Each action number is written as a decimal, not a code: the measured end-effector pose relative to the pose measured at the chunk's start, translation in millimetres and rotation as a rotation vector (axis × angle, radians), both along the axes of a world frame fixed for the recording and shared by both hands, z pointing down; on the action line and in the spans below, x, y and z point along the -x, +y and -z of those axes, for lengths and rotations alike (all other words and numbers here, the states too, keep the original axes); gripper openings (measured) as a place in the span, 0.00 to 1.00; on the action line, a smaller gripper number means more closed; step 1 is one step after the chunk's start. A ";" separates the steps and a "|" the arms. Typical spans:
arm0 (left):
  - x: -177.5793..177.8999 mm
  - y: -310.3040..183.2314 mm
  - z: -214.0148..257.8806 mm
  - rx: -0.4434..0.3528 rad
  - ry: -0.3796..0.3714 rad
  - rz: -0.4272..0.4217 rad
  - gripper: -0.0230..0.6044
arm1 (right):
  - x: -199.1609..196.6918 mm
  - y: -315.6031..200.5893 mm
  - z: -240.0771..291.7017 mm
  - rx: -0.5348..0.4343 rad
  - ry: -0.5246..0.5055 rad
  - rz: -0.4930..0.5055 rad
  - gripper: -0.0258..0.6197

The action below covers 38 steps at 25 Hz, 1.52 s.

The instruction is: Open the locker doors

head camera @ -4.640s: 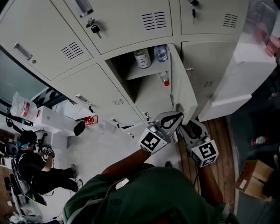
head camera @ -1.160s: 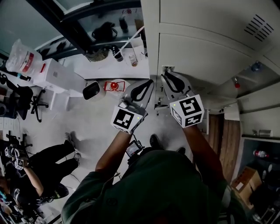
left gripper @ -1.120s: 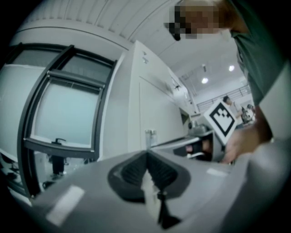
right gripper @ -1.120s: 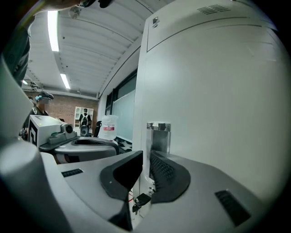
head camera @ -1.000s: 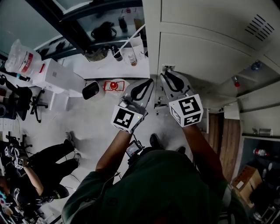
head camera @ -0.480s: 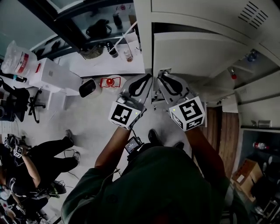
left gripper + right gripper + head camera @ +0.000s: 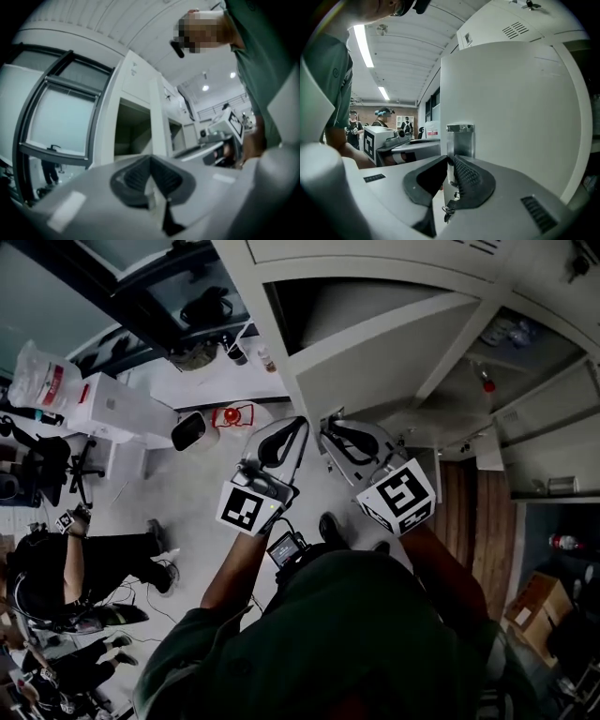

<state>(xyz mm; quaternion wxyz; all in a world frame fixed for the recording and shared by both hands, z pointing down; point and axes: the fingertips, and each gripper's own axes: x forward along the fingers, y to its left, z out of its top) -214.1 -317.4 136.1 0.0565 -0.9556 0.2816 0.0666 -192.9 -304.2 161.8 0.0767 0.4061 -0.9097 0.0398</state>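
Clamping door handle (image 7: 460,138), right tool (image 7: 450,161) level

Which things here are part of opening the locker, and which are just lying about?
In the job:
locker door
its metal handle
right hand-held gripper, clamped on that handle
left hand-held gripper, shut, empty

Lying about:
plastic bag
white box
bottles
cardboard box

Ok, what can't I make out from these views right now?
Head view: the handle sits hidden behind the right tongs.
Right gripper view: the door blocks the locker's inside.
Left gripper view: the open compartment is too dark to see its contents.
Head view: the objects on the next shelf are too small and blurred to identify.
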 end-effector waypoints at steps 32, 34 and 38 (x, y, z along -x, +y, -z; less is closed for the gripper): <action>-152.7 179.4 -3.9 -0.084 -0.147 -0.265 0.02 | -161.5 153.0 -1.8 0.041 -0.070 -0.114 0.08; -165.9 183.8 -7.4 -0.099 -0.180 -0.284 0.02 | -176.7 155.3 -1.9 0.038 -0.068 -0.146 0.08; -193.7 186.8 -15.6 -0.076 -0.241 -0.304 0.02 | -209.7 153.9 0.6 0.028 -0.056 -0.215 0.08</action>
